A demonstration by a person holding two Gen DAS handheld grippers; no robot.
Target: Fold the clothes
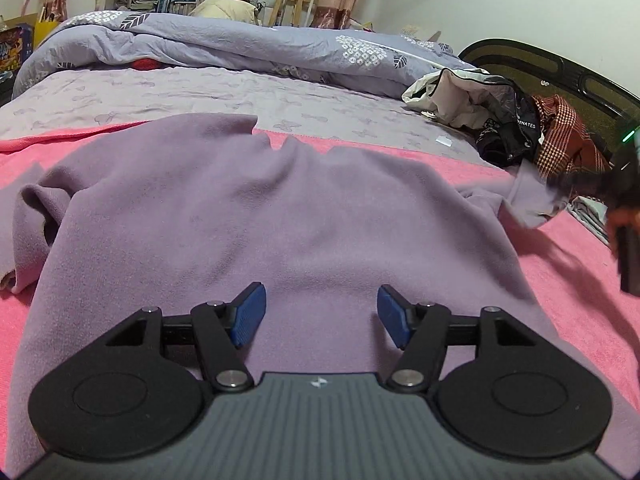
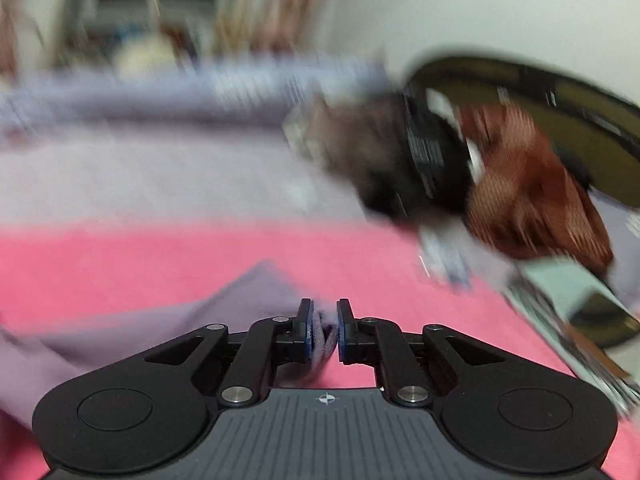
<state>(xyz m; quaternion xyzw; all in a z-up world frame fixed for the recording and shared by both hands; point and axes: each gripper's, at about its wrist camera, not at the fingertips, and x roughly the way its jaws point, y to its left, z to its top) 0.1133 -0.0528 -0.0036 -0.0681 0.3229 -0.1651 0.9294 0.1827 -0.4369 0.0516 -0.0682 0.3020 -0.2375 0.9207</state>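
A lilac fleece garment (image 1: 256, 216) lies spread on a pink towel (image 1: 580, 280) on the bed. My left gripper (image 1: 322, 308) is open and empty, hovering low over the garment's near part. My right gripper (image 2: 324, 320) is shut on a bunched fold of the lilac garment (image 2: 320, 338), its sleeve end, which it holds over the pink towel (image 2: 160, 264). In the left wrist view the right gripper (image 1: 624, 200) shows blurred at the far right, with the lifted sleeve (image 1: 532, 196) beside it. The right wrist view is heavily motion-blurred.
A pile of other clothes, black, white and red-checked (image 1: 520, 128), sits at the right by the dark headboard (image 1: 560, 68). A rumpled lilac duvet (image 1: 240, 44) lies across the far side of the bed. A lilac sheet (image 1: 200, 92) lies between the duvet and the towel.
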